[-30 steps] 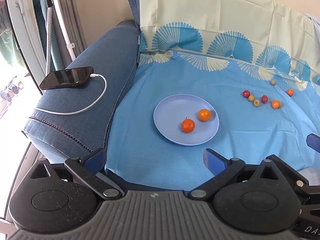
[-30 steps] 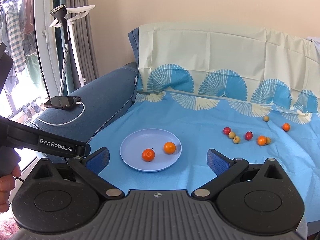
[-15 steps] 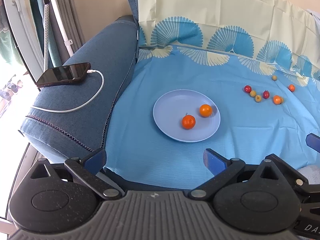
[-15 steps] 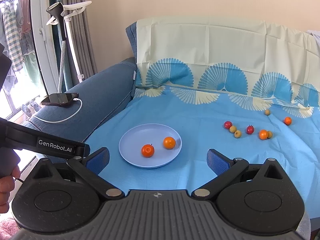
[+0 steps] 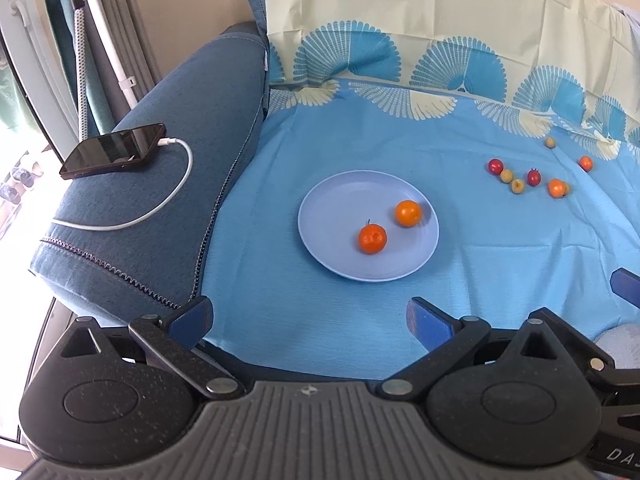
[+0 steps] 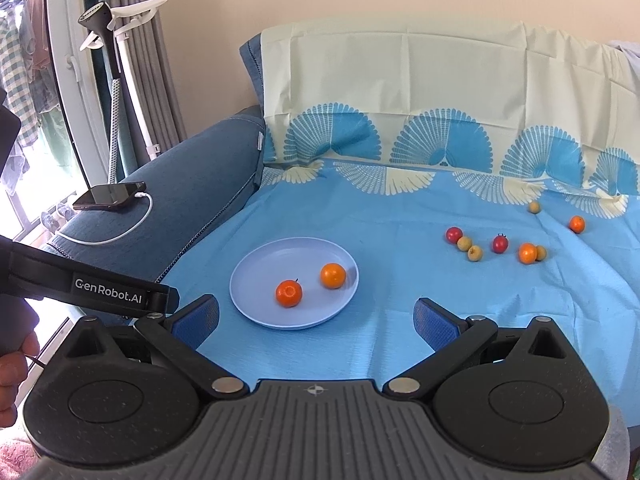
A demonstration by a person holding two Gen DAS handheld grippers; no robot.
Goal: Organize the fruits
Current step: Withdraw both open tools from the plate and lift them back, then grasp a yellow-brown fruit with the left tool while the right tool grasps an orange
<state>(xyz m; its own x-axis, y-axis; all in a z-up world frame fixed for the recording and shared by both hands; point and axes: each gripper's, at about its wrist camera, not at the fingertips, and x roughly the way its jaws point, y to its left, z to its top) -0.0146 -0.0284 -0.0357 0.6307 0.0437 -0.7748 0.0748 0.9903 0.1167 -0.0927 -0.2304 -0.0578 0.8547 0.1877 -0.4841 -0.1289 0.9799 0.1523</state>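
1. Left gripper (image 5: 308, 316) and right gripper (image 6: 316, 316) both spread wide, empty, near the round pale-blue plastic plate (image 6: 256, 272).
2. Plate holds two oranges; small loose fruits (image 6: 496, 244) lie well apart on the blue sofa cloth (image 5: 480, 272).
3. Risk: soft cloth, round fruits roll when nudged.
4. Only the right view shows the left gripper's handle.
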